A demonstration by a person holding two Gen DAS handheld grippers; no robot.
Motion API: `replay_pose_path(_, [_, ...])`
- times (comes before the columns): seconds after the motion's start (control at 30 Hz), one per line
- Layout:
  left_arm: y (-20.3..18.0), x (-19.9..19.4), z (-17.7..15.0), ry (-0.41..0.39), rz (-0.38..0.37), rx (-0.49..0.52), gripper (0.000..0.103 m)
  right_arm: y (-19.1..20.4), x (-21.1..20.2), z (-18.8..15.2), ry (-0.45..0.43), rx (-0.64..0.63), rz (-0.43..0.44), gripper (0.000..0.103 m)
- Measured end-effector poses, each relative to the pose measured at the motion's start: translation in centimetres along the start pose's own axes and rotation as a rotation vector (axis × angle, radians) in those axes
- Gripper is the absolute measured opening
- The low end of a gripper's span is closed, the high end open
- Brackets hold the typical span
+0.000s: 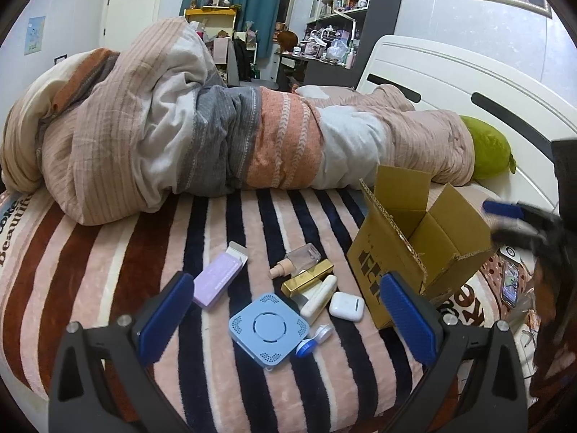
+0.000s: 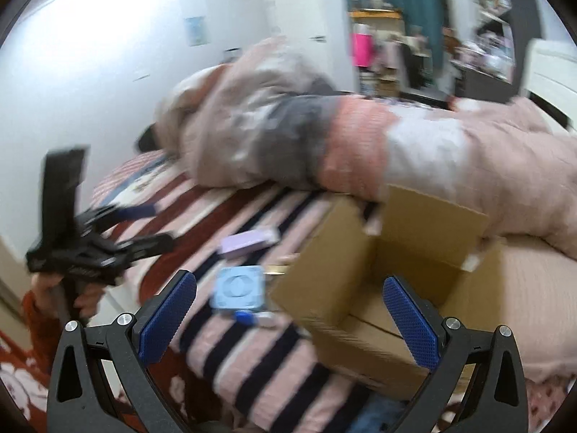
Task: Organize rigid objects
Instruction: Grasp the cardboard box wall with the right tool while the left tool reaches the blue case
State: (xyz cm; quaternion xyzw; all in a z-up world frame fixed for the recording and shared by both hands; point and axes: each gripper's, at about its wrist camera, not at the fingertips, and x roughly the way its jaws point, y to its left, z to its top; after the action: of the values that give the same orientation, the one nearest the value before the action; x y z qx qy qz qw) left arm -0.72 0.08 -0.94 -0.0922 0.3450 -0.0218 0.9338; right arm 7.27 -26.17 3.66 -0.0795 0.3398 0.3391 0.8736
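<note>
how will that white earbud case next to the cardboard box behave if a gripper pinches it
The white earbud case looks glossy and rounded, so it may slip between the pads. It seems small and rigid, likely light. Lying flat on the soft striped blanket, it should slide rather than roll.

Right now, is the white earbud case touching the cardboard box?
Apart. The left wrist view shows a strip of striped blanket between the white earbud case and the cardboard box.

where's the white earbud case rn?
Left wrist view, centre-right: the white earbud case lies on the striped blanket, just left of the cardboard box, right of the cream tube.
</note>
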Motion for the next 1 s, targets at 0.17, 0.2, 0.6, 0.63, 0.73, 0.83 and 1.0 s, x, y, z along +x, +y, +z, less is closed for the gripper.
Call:
replay_pose_path(0.17, [1.1,1.3,-1.1,0.026,0.02,-0.018,0.103,-8.2,0.0,0.9,0.094,0.179,-0.168,0.103])
replay_pose_path(0.2, [1.2,1.6,-1.3,0.032,0.023,-0.019,0.103,-9.8,0.9,0.7,0.147,0.198,-0.19,0.101])
replay_pose_path(0.6, [3.2,11.1,-7.7,0.214,-0.046,-0.001,0.102,-13.0,7.5,-2.6,0.358,0.304,-0.109,0.008])
replay_pose_path(0.63, [3.3,12.0,-8.0,0.23,-0.039,-0.02,0.102,-12.9,7.5,-2.6,0.357,0.3,-0.112,0.008])
replay_pose_path(0.73, [3.3,13.8,-8.5,0.227,-0.038,-0.007,0.102,-13.0,7.8,-2.8,0.362,0.301,-0.112,0.008])
replay_pose_path(0.83, [3.5,14.4,-8.0,0.222,-0.026,0.057,0.102,-12.9,7.8,-2.8,0.365,0.298,-0.111,0.008])
replay_pose_path(1.0, [3.8,16.0,-6.3,0.272,-0.128,0.219,0.102,-12.8,8.1,-2.5,0.371,0.296,-0.112,0.008])
